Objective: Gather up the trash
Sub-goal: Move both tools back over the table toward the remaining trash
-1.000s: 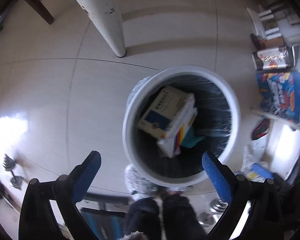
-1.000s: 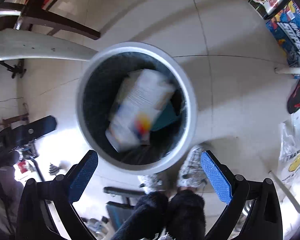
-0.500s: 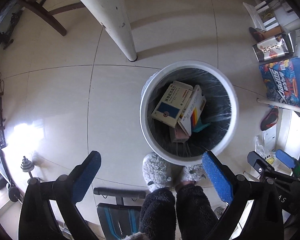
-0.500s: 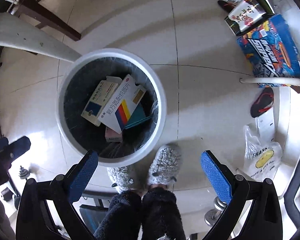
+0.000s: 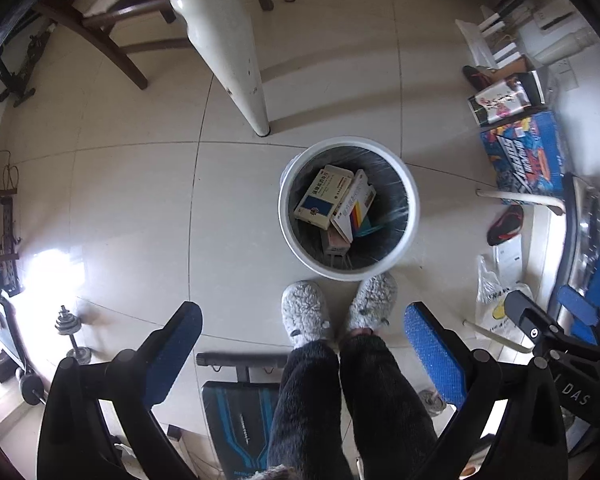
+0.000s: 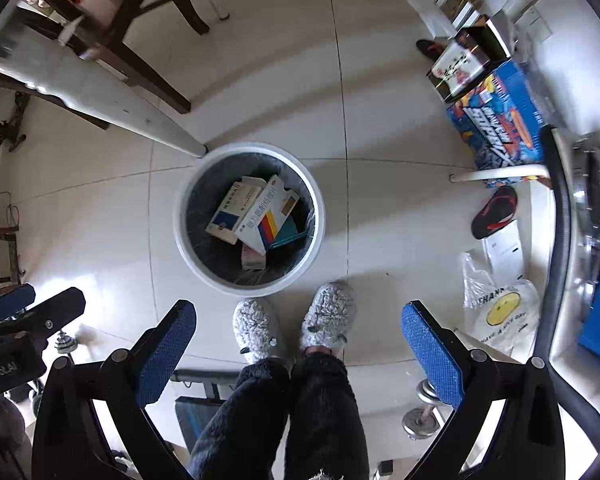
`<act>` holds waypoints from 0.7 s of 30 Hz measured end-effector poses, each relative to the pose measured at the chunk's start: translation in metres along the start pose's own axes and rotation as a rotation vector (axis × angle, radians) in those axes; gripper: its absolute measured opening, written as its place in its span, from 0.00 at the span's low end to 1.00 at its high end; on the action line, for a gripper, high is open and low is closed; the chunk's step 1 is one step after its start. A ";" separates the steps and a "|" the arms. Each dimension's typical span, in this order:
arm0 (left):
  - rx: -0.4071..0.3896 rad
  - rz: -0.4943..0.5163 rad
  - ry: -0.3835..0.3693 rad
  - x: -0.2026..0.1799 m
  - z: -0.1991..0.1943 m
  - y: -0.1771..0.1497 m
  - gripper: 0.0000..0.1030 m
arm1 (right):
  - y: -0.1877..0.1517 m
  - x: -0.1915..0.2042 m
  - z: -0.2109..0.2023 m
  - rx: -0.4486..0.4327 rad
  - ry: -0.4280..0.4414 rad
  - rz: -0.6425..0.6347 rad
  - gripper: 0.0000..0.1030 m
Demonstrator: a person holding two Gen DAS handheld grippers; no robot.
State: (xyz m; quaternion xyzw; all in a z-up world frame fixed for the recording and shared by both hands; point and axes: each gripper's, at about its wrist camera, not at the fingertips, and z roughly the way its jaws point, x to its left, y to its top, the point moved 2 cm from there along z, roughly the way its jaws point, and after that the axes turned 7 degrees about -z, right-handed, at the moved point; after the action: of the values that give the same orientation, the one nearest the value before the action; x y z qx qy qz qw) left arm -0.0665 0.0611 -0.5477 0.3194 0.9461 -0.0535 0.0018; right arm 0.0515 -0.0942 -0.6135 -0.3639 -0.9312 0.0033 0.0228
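- My left gripper [image 5: 302, 344] hangs high above the floor with its blue-padded fingers [image 5: 434, 354] spread wide and nothing between them.
- My right gripper [image 6: 298, 342] is the same: wide apart, holding nothing, looking straight down.
- The round white trash bin with a dark plastic liner [image 5: 408, 184] stands on the pale tiled floor [image 5: 140, 208], just ahead of the grey fluffy slippers [image 5: 306, 314] on my feet and near the foot of a white table leg [image 5: 236, 60].
- Inside the bin I count four pieces of trash: a cream carton with a blue patch [image 5: 320, 196], a white carton with red, yellow and blue stripes [image 5: 354, 210] leaning on it, a small pinkish box [image 5: 334, 242] below them, and a teal flat piece [image 5: 370, 227] half hidden under the striped one.
- I judge the drop-off done, with both grippers free for another pickup.
- The next move calls for turning from the bin to find more trash; a white plastic bag with a yellow smiley print [image 6: 500, 312] lies at my right, though I cannot tell if it counts as litter.
- Two slippers, two grippers, one bin.
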 end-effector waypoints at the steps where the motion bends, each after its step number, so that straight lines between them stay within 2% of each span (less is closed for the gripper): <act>1: -0.001 0.004 0.002 0.000 -0.008 -0.002 1.00 | -0.002 0.000 -0.011 -0.004 -0.001 0.001 1.00; 8: -0.031 0.017 -0.017 0.003 -0.087 -0.021 1.00 | -0.019 0.007 -0.106 -0.036 0.009 0.010 1.00; 12: -0.060 0.001 -0.054 0.004 -0.134 -0.027 1.00 | -0.028 0.010 -0.161 -0.049 0.033 0.031 1.00; 17: -0.144 0.029 -0.084 -0.012 -0.189 -0.014 1.00 | -0.026 0.012 -0.231 -0.107 0.069 0.066 1.00; 21: -0.248 0.059 -0.061 -0.036 -0.234 0.016 1.00 | 0.002 -0.001 -0.291 -0.193 0.097 0.109 1.00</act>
State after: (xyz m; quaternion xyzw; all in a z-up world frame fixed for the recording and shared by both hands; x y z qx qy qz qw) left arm -0.0213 0.0759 -0.3154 0.3428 0.9351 0.0545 0.0716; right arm 0.0666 -0.0969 -0.3231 -0.4141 -0.9038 -0.1029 0.0323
